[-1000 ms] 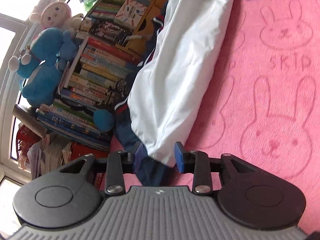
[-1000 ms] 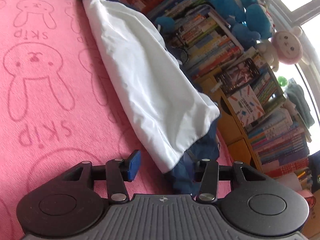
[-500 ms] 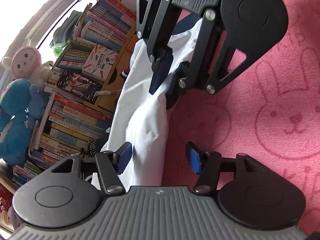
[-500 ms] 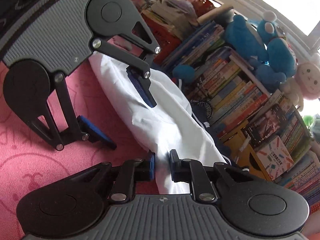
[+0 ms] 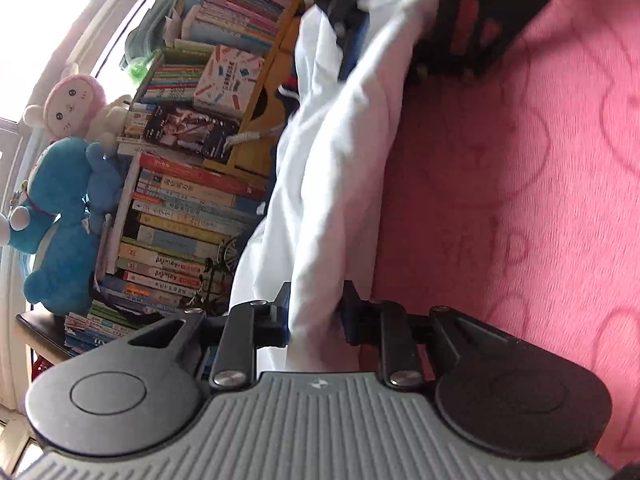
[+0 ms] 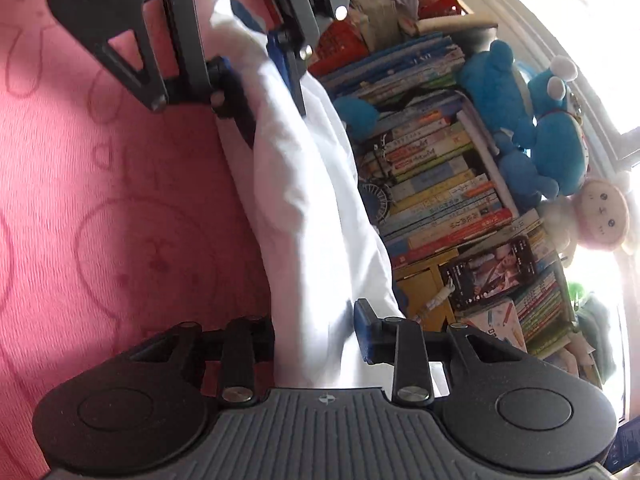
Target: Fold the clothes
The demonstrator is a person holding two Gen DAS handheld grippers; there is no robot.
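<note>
Beside the books (image 5: 180, 216) (stacked high), both grippers straddle the white garment (image 5: 332, 184): left gripper (image 5: 316, 312) jaws closing on it, right gripper (image 6: 320, 332) jaws opening.

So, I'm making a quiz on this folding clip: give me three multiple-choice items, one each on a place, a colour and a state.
1. The white garment lies:
A. between the pink blanket and the book stacks
B. on top of the books
C. on bare floor

2. The blanket's bunny print sits on:
A. blue
B. pink
C. green

3. Between the left gripper's fingers is:
A. nothing
B. a book
C. white fabric

Key:
1 A, white garment runs between pink blanket and book stacks.
2 B, the pile is pink.
3 C, fabric fills the left gripper as its jaws close.
</note>
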